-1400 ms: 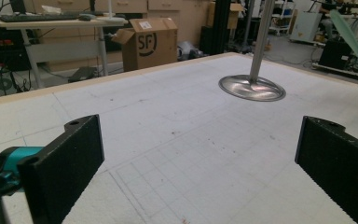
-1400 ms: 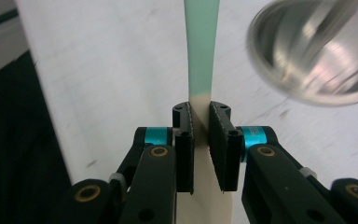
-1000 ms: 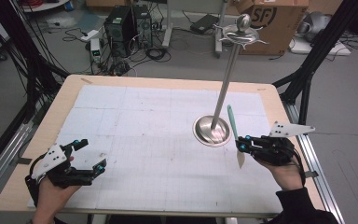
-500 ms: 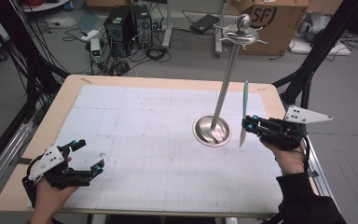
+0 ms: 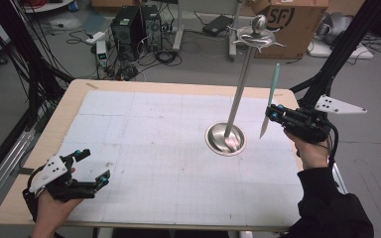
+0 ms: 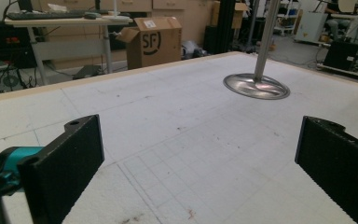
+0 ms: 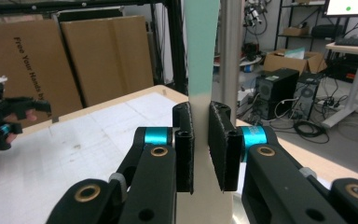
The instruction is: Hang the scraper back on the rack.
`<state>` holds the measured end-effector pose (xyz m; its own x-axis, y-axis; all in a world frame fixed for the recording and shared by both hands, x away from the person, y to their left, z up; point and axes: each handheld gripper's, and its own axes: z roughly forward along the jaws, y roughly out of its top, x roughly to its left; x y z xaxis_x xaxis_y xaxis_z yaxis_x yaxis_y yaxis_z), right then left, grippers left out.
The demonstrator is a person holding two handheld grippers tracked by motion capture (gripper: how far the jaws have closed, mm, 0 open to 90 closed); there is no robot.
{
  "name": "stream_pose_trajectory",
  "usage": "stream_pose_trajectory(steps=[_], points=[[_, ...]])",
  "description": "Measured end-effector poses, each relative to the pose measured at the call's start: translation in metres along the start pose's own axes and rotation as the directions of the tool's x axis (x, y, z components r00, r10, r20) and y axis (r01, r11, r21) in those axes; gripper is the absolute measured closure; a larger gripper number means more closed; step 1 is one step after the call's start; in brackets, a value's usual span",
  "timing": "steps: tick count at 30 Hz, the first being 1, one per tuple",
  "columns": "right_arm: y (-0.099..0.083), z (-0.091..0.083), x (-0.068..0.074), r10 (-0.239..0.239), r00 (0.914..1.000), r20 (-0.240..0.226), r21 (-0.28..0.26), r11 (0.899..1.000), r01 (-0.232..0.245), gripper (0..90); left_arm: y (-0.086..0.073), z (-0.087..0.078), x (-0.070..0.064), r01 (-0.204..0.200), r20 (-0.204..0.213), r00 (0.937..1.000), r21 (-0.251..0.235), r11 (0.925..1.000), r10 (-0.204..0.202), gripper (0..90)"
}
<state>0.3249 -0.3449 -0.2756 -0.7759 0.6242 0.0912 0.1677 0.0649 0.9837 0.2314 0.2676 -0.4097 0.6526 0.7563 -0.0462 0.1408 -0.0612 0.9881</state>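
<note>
- Right gripper (image 5: pixel 278 116): jaws closed on a thin knife (image 5: pixel 270 99) w/ mint-green handle + pale blade, held near-vertical, handle up, blade tip down. Off the table, just right of the metal stand (image 5: pixel 243 74), at the table's right edge.
- Right gripper view: pads pinch the knife (image 7: pixel 200 70) right about where green handle meets pale blade; the stand's pole (image 7: pixel 230 51) sits just behind it.
- Handling, my guess: light, stiff, smooth plastic or ceramic. Could slip or pivot in a flat pinch, and the tip looks fragile. Grip near the handle/blade junction looks OK. Best to clamp on the flat faces and stay off the edge.
- Stand: round steel base (image 5: pixel 225 139) on the gridded mat (image 5: pixel 144 144), tall pole, hooked arms at top (image 5: pixel 255 37). Prob heavy enough to stay put, can't confirm.
- Left gripper (image 5: pixel 90 166): jaws wide apart, nothing between them, parked at near-left corner of the table (image 5: pixel 74 89). Left gripper view: both pads (image 6: pixel 63 163) spread, bare mat between.
- Vs 1 s ago: knife was lower, near the base w/ tip close to the mat. Now raised, and moved farther back + slightly right; right hand (image 5: pixel 310 151) up w/ it.
- Left gripper ~unchanged, base hasn't shifted.
</note>
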Motion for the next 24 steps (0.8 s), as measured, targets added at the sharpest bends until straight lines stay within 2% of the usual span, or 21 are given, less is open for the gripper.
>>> stream_pose_trajectory(steps=[4, 7, 13, 15, 24], points=[[0.007, -0.001, -0.006, 0.016, 0.9998, 0.013, -0.016, 1.0, -0.016, 80.6, 0.0, 0.0, -0.001, 0.011, 0.013, 0.9999, -0.008, 0.9999, -0.011, 1.7], [0.009, -0.001, -0.009, 0.031, 0.9993, 0.021, -0.025, 0.999, -0.03, 80.6, 0.001, 0.0, -0.003, 0.003, 0.017, 0.9999, -0.007, 1.0, -0.003, 1.7], [0.014, -0.001, -0.017, 0.047, 0.9982, 0.037, -0.05, 0.998, -0.045, 80.6, 0.0, -0.002, -0.002, 0.01, 0.009, 0.9999, -0.009, 0.9999, -0.01, 1.7], [0.02, -0.001, -0.018, 0.027, 0.9976, 0.064, -0.035, 0.999, -0.025, 80.7, -0.001, -0.003, -0.001, 0.007, 0.012, 0.9999, -0.009, 0.9999, -0.007, 1.7], [0.025, 0.001, -0.019, 0.02, 0.9975, 0.067, -0.026, 0.999, -0.019, 80.6, -0.002, -0.004, 0.0, 0.008, 0.013, 0.9999, -0.019, 0.9998, -0.008, 1.7]])
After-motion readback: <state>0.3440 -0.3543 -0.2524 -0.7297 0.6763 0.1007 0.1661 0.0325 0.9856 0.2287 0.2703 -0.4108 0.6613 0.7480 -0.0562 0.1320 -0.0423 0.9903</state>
